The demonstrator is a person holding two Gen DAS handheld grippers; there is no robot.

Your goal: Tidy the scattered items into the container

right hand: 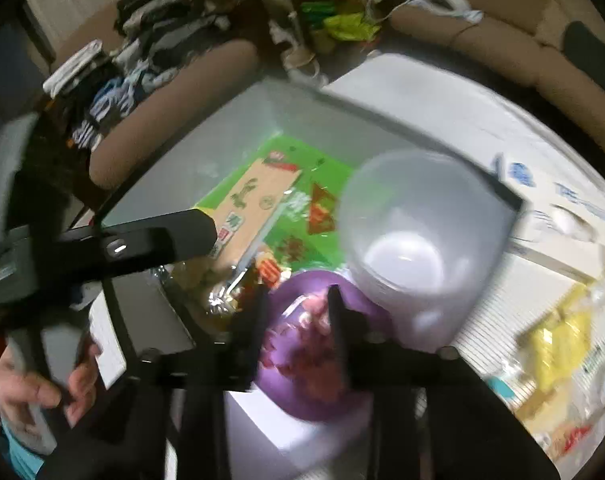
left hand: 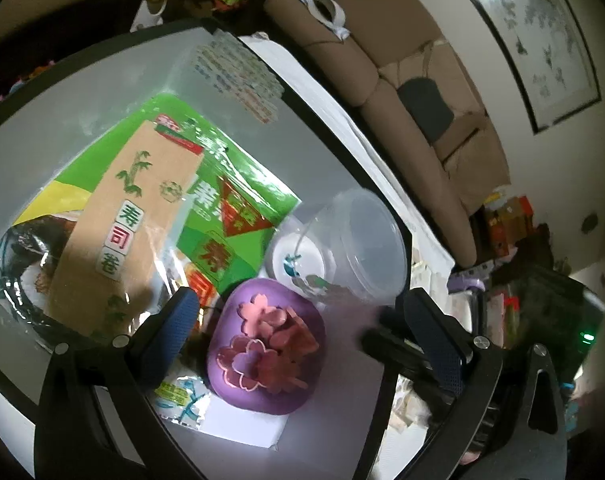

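Note:
A white bin with a dark rim [left hand: 114,64] holds a green sushi-roll kit packet [left hand: 150,200], a clear plastic tub [left hand: 354,248] lying on its side, and a purple dish [left hand: 262,344] with pink flower-shaped cutters [left hand: 270,340]. My left gripper [left hand: 302,316] is open, its blue-padded fingers spread either side of the purple dish, above it. In the right wrist view the bin rim [right hand: 422,128], packet [right hand: 262,192], tub [right hand: 414,240] and purple dish [right hand: 302,360] show again. My right gripper [right hand: 298,304] hangs open just over the purple dish, holding nothing. The left gripper's finger [right hand: 166,236] crosses that view.
A brown sofa [left hand: 402,92] runs along the wall behind the bin, with a framed picture [left hand: 542,32] above. A small sachet [left hand: 182,396] lies in the bin by the dish. Cluttered clothes [right hand: 134,52] and bags lie beyond. White boxes [right hand: 562,224] and a yellow packet [right hand: 558,344] sit right of the bin.

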